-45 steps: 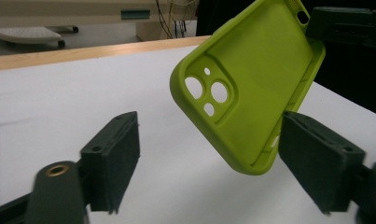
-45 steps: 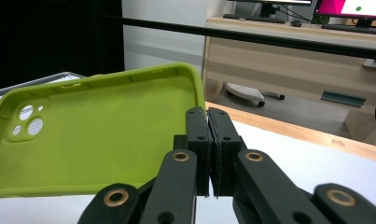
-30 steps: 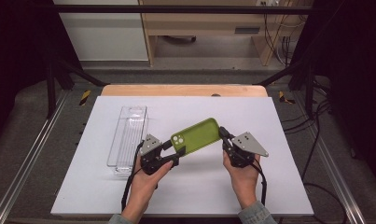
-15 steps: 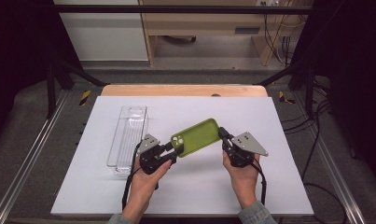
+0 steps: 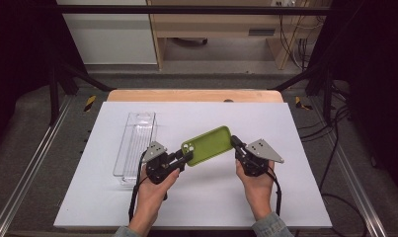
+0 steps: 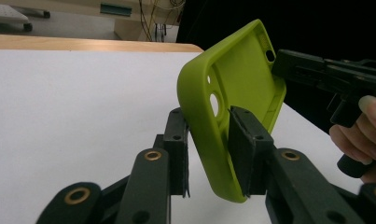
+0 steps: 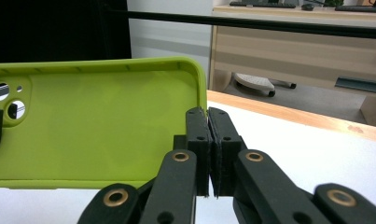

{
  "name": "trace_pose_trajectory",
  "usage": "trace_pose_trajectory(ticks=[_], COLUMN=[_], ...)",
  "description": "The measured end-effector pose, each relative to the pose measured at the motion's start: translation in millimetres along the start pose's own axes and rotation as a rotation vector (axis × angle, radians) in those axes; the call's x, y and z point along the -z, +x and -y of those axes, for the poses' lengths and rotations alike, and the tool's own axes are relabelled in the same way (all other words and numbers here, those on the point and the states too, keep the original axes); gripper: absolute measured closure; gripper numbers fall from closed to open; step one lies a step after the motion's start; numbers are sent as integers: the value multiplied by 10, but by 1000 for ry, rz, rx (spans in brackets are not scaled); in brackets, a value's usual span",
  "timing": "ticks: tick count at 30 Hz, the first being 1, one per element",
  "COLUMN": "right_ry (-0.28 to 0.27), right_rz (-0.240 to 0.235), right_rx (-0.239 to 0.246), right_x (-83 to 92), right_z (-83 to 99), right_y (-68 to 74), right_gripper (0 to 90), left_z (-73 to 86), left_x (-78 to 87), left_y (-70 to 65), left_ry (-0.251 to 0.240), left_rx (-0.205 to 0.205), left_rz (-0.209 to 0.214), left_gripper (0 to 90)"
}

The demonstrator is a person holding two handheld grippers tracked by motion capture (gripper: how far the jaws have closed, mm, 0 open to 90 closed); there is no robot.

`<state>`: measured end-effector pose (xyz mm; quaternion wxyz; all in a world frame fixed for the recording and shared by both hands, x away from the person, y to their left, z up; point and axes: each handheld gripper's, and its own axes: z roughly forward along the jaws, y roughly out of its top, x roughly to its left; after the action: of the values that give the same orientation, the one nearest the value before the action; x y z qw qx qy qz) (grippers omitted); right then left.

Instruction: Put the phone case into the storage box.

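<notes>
A lime-green phone case (image 5: 207, 145) hangs above the white tabletop (image 5: 88, 197) near its middle, betw. two hand-held claws. The left claw (image 6: 209, 154), just closing, straddles the camera-hole end; the right claw (image 7: 208, 140) is clamped on the opposite rim. Risk: soft silicone may flex & slip if either hand twists. Both hands sit low, wrists toward the near edge, claws angled inward. A clear tray (image 5: 135, 148) lies nearer the left edge.
</notes>
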<state>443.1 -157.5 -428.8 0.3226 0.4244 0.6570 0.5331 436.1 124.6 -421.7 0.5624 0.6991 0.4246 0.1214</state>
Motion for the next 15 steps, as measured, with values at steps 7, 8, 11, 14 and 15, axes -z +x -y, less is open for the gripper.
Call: trace_pose_trajectory(ticks=[7,8,11,14,15], right_ry=[8,10,13,20,20], right_rz=[-9,-10,-13,-22,-22], right_rx=[-11,-12,-16,-32,-32], right_x=[-16,-21,-24,-38,-38], right_z=[18,23,29,45,45], right_y=[-13,-15,-20,-37,-37], right_gripper=[881,880,880,880,880], left_z=[-13,-17,-22,-29,-31], left_x=[18,24,29,33,34], left_y=[-8,-11,-16,-24,-26], left_ry=[-9,-11,-13,-13,-12], left_rx=[-3,-4,-5,-7,-8], left_rz=[4,6,8,10,10], left_gripper=[712,719,727,740,740])
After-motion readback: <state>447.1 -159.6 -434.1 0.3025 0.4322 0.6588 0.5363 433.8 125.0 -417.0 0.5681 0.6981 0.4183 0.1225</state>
